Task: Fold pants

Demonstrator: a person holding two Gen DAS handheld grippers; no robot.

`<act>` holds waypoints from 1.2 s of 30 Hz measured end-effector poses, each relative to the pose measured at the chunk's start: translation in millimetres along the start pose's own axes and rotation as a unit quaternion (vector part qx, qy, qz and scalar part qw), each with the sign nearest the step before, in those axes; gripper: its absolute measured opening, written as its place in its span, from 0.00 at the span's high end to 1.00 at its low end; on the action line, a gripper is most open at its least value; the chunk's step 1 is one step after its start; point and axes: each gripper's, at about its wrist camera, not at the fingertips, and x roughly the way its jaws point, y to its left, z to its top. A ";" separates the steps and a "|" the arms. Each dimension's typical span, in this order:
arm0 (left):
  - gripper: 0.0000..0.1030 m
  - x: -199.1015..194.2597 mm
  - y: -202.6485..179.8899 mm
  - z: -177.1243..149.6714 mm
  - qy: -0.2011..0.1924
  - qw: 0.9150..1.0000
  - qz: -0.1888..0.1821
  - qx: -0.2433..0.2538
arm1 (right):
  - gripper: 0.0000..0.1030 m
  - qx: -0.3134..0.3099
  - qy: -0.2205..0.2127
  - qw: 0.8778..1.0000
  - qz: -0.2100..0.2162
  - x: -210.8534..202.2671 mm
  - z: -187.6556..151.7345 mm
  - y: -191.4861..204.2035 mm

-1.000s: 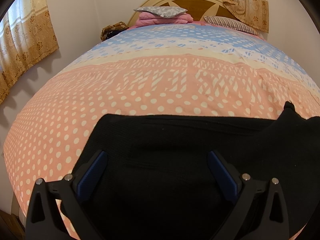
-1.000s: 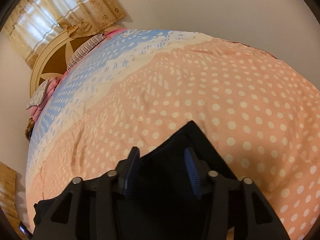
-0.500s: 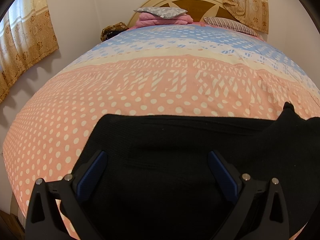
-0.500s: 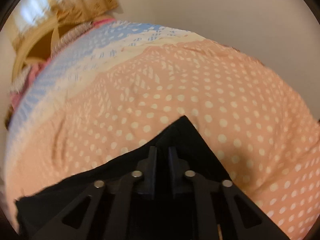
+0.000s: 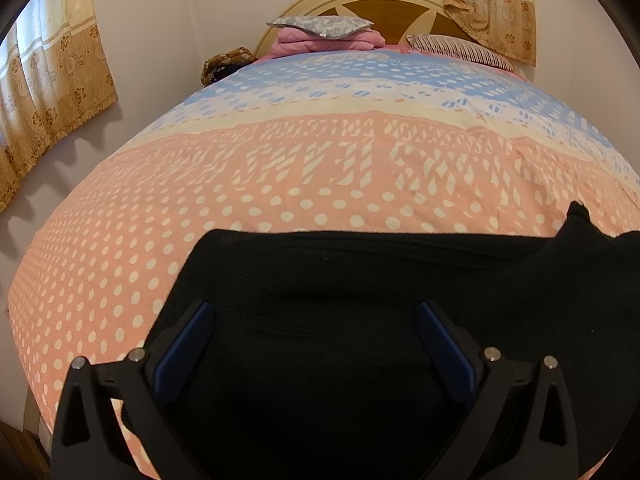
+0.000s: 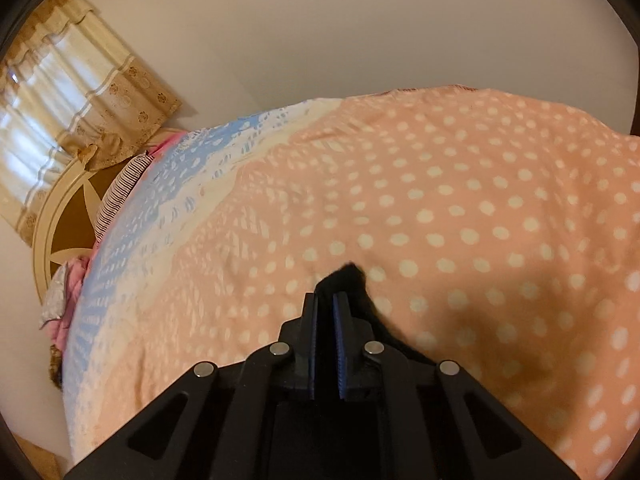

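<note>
Black pants (image 5: 360, 272) lie spread across the near part of a pink dotted bedspread (image 5: 320, 168). My left gripper (image 5: 314, 312) hovers just over them, its blue-padded fingers wide open and the cloth lying below, not pinched. In the right wrist view my right gripper (image 6: 325, 300) is shut on a corner of the pants (image 6: 350, 276). The black tip pokes out past the pads, above the bedspread (image 6: 480, 220). That same raised corner shows at the right edge of the left wrist view.
A wooden headboard (image 5: 376, 8) stands at the far end, with a grey cushion on folded pink bedding (image 5: 320, 24) and a striped pillow (image 5: 460, 50). Patterned curtains (image 5: 48, 92) hang on the left wall. Another curtain (image 6: 80, 92) shows beside the headboard.
My right gripper went from open around the pants corner to shut on it, and it rolled and shifted so the corner now bunches upward. The left gripper has not moved.
</note>
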 end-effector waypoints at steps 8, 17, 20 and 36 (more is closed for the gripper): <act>0.00 -42.4 -10.9 -1.9 -0.057 0.998 0.017 0.034 | 0.72 0.004 -0.017 0.997 0.078 -55.7 3.9 -7.0; 0.00 -109.5 -80.8 -3.3 -0.119 0.978 -0.139 0.101 | 0.44 -0.028 0.092 0.969 0.227 -103.4 -110.3 -8.5; 0.00 -116.5 -98.9 -17.3 -0.108 0.970 -0.182 0.123 | 0.55 -0.017 0.105 0.970 0.216 -84.9 -120.9 -5.7; 0.00 -88.1 -133.4 -56.4 -0.010 0.965 -0.221 0.142 | 0.95 -0.016 0.103 0.969 0.224 -76.9 -122.6 8.7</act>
